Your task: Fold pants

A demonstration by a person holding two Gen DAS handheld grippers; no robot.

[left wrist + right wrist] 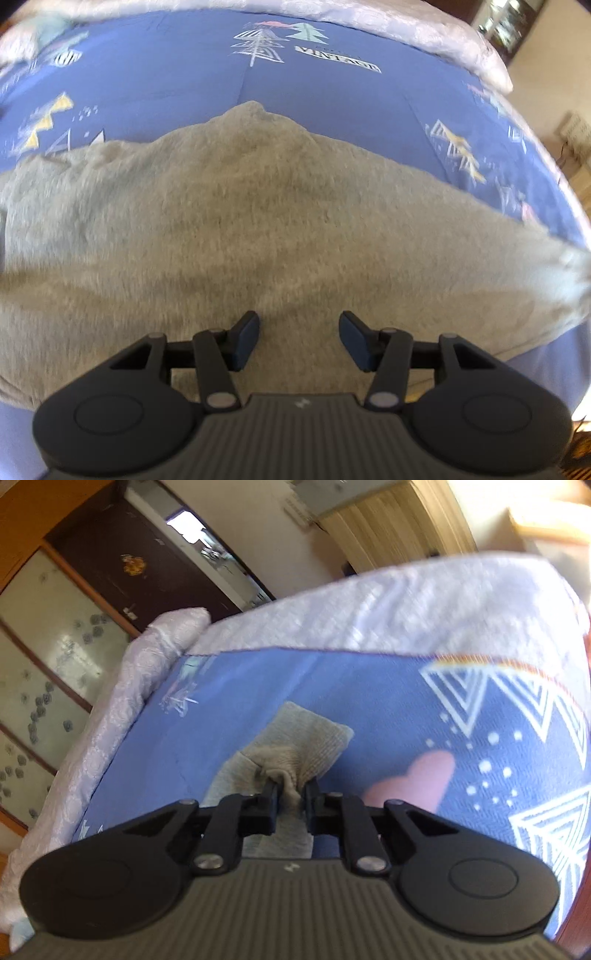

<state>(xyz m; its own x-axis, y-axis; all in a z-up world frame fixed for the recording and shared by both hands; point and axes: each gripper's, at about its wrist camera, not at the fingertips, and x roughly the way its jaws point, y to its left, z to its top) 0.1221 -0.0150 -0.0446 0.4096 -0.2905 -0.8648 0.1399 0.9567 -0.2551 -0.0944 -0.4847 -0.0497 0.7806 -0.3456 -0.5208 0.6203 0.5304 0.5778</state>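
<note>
The left gripper [299, 339] hangs spread over the grey pants [258, 236], which sprawl ahead of it on the blue patterned bedsheet [177, 74]. The right gripper [291, 797] pinches a ribbed pant cuff [306, 746]; a white quilt [424, 605] lies beyond, wardrobe doors [48, 627] to its left.

Pants on bed sheet, one gripper over the middle, the other at a cuff.

Pants [258, 221] lie across the sheet [332, 96], quilt [424, 29] along its far edge. Left gripper [299, 339] over pants' near part, jaws apart. Right gripper [291, 797] pinches ribbed cuff [303, 746]; wardrobe [55, 646] beyond quilt, left.
</note>
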